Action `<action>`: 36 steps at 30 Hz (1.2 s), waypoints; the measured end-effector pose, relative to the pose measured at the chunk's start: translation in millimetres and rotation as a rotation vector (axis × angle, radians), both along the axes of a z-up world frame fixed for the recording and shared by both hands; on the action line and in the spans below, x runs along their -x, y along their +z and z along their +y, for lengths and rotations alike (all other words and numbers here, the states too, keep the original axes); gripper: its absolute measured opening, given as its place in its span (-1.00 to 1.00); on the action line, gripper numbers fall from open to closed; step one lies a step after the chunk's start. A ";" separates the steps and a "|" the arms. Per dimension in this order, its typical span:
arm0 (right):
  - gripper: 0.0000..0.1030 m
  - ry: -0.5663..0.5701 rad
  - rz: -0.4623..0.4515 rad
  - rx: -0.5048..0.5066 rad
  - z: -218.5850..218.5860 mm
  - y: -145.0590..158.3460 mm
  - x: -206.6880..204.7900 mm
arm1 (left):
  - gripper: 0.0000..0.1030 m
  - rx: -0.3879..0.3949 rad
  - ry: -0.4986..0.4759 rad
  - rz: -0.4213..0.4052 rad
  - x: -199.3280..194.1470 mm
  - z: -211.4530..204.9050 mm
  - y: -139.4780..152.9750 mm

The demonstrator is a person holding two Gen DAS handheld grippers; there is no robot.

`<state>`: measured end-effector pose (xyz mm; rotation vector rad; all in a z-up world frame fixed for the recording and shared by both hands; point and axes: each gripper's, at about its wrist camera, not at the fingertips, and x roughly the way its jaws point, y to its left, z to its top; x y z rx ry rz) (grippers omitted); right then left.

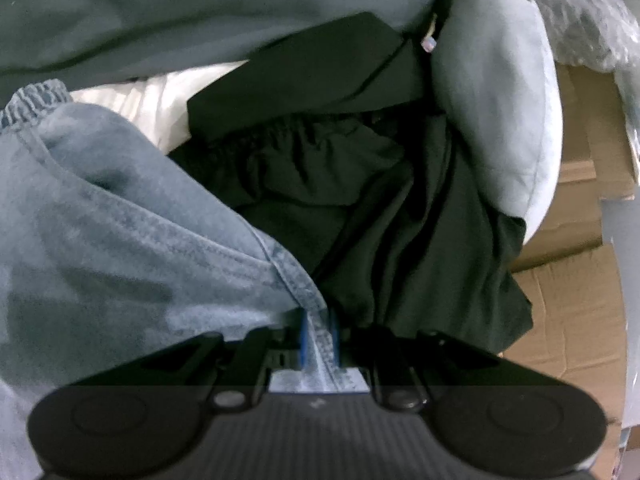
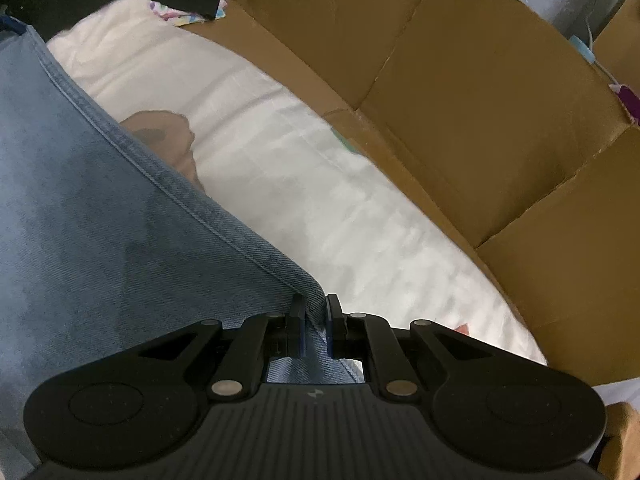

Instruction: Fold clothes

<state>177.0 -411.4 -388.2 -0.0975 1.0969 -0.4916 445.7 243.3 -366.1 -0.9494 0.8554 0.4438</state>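
Observation:
A washed blue denim garment point(image 1: 120, 232) with an elastic waistband fills the left of the left wrist view. My left gripper point(image 1: 319, 330) is shut on its stitched hem, which runs between the blue pads. In the right wrist view the same denim garment point(image 2: 88, 216) spreads to the left, and my right gripper point(image 2: 314, 320) is shut on its seamed edge. Beyond the left gripper lies a heap of black clothes point(image 1: 340, 168) and a grey-green garment point(image 1: 200, 12).
A white sheet point(image 2: 280, 168) covers the surface, with a brown printed patch point(image 2: 160, 132) on it. Brown cardboard box walls point(image 2: 460, 100) stand close on the right. More cardboard point(image 1: 576, 280) lies right of the heap, beside a pale blue-grey cloth point(image 1: 508, 100).

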 end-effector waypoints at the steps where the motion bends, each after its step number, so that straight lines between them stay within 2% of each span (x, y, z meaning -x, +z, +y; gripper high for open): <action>1: -0.86 0.004 0.001 0.008 0.6 2.0 -0.3 | -0.76 0.002 -0.003 -0.004 1.1 -0.4 1.4; 11: -0.86 0.000 -0.027 0.068 -9.0 32.2 -14.3 | -0.77 0.032 0.026 -0.083 20.5 -6.7 21.7; 14: -0.87 0.004 -0.029 0.083 -12.6 35.7 -20.9 | -0.77 0.033 0.030 -0.095 72.3 -10.7 24.3; 15: -0.86 0.005 -0.027 0.088 -13.5 35.9 -23.1 | -0.77 0.035 0.034 -0.095 70.8 -9.6 26.3; 16: -0.86 0.004 -0.025 0.088 -15.0 34.6 -25.5 | -0.77 0.038 0.040 -0.092 50.2 -6.2 29.3; 18: -0.86 -0.004 -0.014 0.080 -19.1 27.9 -30.5 | -0.77 0.034 0.028 -0.067 25.3 -5.7 16.6; 21: -0.83 -0.020 0.014 0.034 -27.0 5.3 -37.1 | -0.74 0.055 0.035 -0.056 22.2 -1.9 4.8; 24: -0.68 -0.057 0.000 -0.013 -32.5 -7.3 -35.1 | -0.67 0.013 -0.043 -0.017 17.7 -1.8 19.1; 26: -0.24 -0.084 -0.023 -0.038 -34.9 -8.8 -30.4 | -0.65 -0.027 -0.091 -0.020 19.3 1.9 37.4; 28: -0.03 -0.089 -0.084 -0.061 -31.9 2.3 -19.6 | -0.60 -0.066 -0.124 -0.037 23.3 8.7 57.2; 30: -0.03 -0.089 -0.128 -0.074 -27.6 13.1 -9.2 | -0.59 -0.110 -0.132 -0.040 29.6 21.5 73.5; 33: -0.02 -0.123 -0.176 -0.083 -24.9 24.9 6.4 | -0.59 -0.175 -0.143 0.006 33.3 38.0 82.4; 36: 0.02 -0.163 -0.193 -0.087 -29.0 30.0 26.0 | -0.59 -0.181 -0.143 0.030 34.3 48.6 79.2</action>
